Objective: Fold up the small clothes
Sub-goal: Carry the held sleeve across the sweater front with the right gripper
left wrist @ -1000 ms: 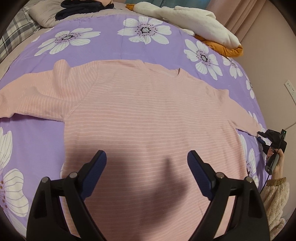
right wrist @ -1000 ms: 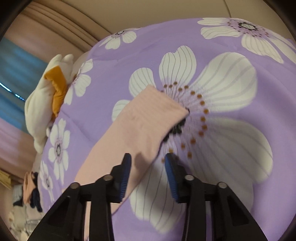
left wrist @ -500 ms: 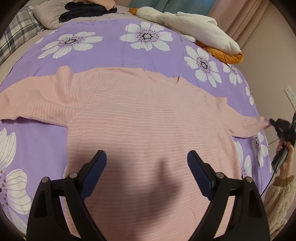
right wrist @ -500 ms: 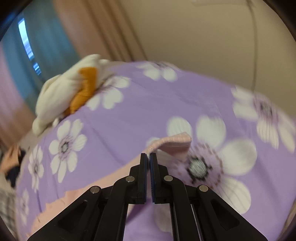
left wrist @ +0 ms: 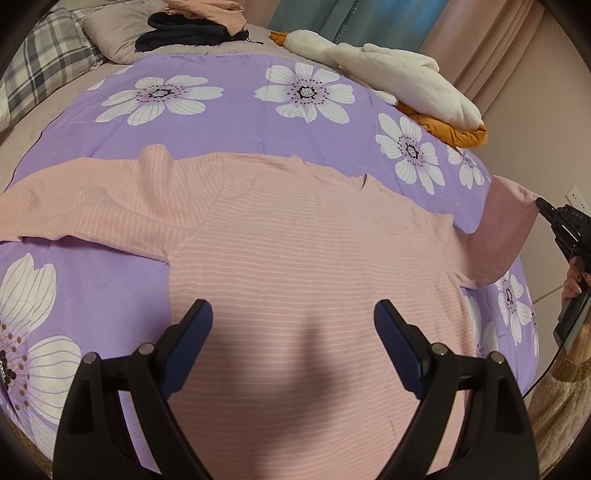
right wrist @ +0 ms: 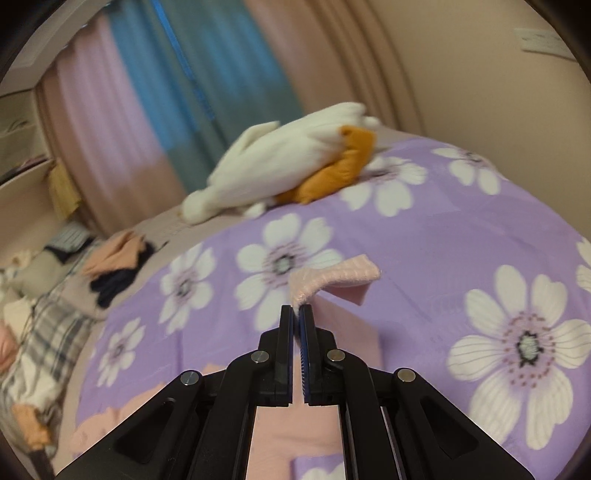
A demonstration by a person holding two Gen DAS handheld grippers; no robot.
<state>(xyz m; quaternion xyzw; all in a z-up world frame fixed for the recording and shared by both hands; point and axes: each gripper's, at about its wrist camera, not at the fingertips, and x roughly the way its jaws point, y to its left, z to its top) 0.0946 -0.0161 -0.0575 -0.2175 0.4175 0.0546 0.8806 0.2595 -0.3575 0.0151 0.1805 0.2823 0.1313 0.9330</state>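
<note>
**Inspector A:** Left wrist view: the pink striped top (left wrist: 295, 258) is found spread flat on the purple floral bedspread (left wrist: 236, 122), body at centre, one sleeve laid out toward 9 o'clock. The left gripper (left wrist: 293, 328) is seen above the lower body of the garment with its jaws set wide apart; nothing is held between the blue pads (left wrist: 192, 339), and whether they touch the cloth cannot be told.

**Inspector B:** And the other sleeve?

**Inspector A:** The sleeve (left wrist: 502, 229) at 3 o'clock is raised off the bedspread. Its cuff is pinched by the right gripper (left wrist: 543, 206), which is carried by a hand (left wrist: 574, 277) in a fleecy sleeve at the frame's edge.

**Inspector B:** Is that confirmed by the right wrist view?

**Inspector A:** It is. The right gripper (right wrist: 297, 314) is recorded with jaws pressed together on the cuff edge (right wrist: 332, 280), the ribbed end of which curls over toward 2 o'clock. The frame is blurred, yet the grip is plain.

**Inspector B:** Surroundings?

**Inspector A:** A white fleece item (left wrist: 388, 70) over an orange one (left wrist: 454, 133) is noted at 1 o'clock on the bed. Dark folded clothes (left wrist: 184, 29) lie at 11 o'clock, beside a plaid pillow (left wrist: 44, 70). Curtains (right wrist: 192, 92) are noted behind the bed.
</note>
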